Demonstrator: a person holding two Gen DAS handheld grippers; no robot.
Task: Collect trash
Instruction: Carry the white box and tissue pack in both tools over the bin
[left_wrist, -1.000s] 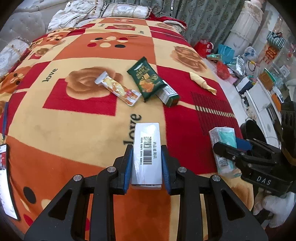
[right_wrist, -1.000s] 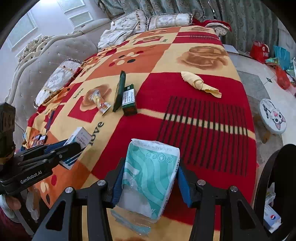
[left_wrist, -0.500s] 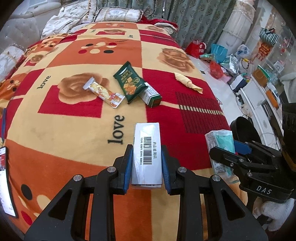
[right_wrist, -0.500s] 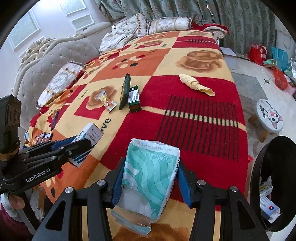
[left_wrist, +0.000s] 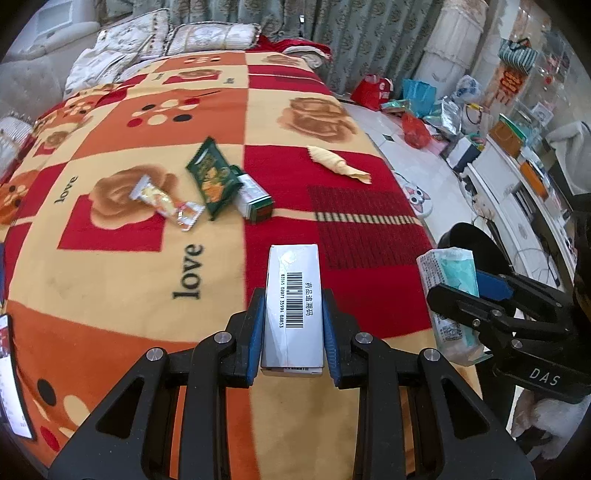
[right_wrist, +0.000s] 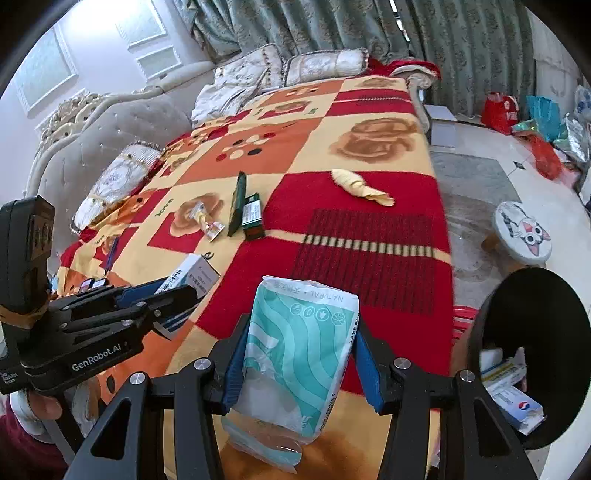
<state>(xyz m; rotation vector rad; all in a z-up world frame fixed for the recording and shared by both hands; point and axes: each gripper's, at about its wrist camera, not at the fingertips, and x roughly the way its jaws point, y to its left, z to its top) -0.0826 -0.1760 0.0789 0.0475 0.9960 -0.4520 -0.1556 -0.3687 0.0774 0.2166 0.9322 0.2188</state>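
Note:
My left gripper (left_wrist: 293, 314) is shut on a white medicine box (left_wrist: 293, 306) with a barcode, held above the bed's near edge. My right gripper (right_wrist: 301, 350) is shut on a teal-and-white tissue pack (right_wrist: 295, 354); it also shows in the left wrist view (left_wrist: 452, 295). On the blanket lie a green snack bag (left_wrist: 212, 181), a green-and-white carton (left_wrist: 255, 197), a clear snack wrapper (left_wrist: 166, 201) and a crumpled yellow wrapper (left_wrist: 338, 168). A black bin (right_wrist: 532, 354) with boxes inside stands on the floor at the right.
The bed carries a red, orange and cream blanket (left_wrist: 147, 277). Pillows (right_wrist: 321, 66) lie at the head. A cat-face stool (right_wrist: 522, 230) stands on the floor right of the bed. Bags (left_wrist: 413, 107) and shelves crowd the far right.
Both grippers have drawn back from the bed and risen, each still holding its item. The items on the blanket look farther away and the black bin shows more at the right.

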